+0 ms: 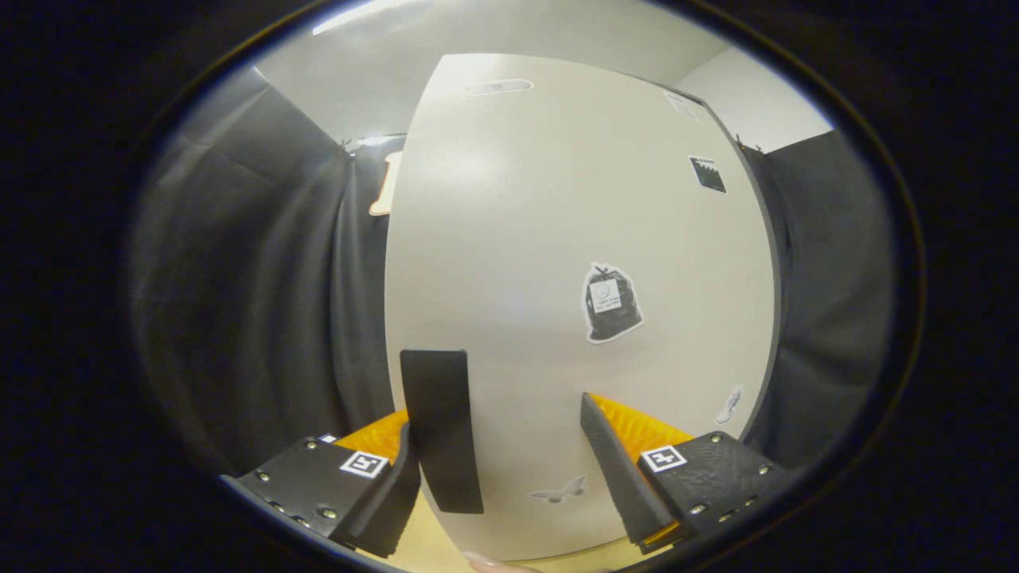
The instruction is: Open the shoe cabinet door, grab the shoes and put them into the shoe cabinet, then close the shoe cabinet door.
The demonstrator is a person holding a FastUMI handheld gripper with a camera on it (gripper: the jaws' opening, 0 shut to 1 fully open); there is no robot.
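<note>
White cabinet door (557,263) stands shut just ahead of my spread fingers (509,469), its black strap handle (442,430) near the door's left edge, touching my left finger, so closing askew might miss it.

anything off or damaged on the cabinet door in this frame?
Nothing stands out. The shoe cabinet door looks intact, with only stickers on it, such as a bag-shaped sticker. The gripper is open, and the black strap handle hangs straight by its left finger, between the fingers, not clamped.
</note>
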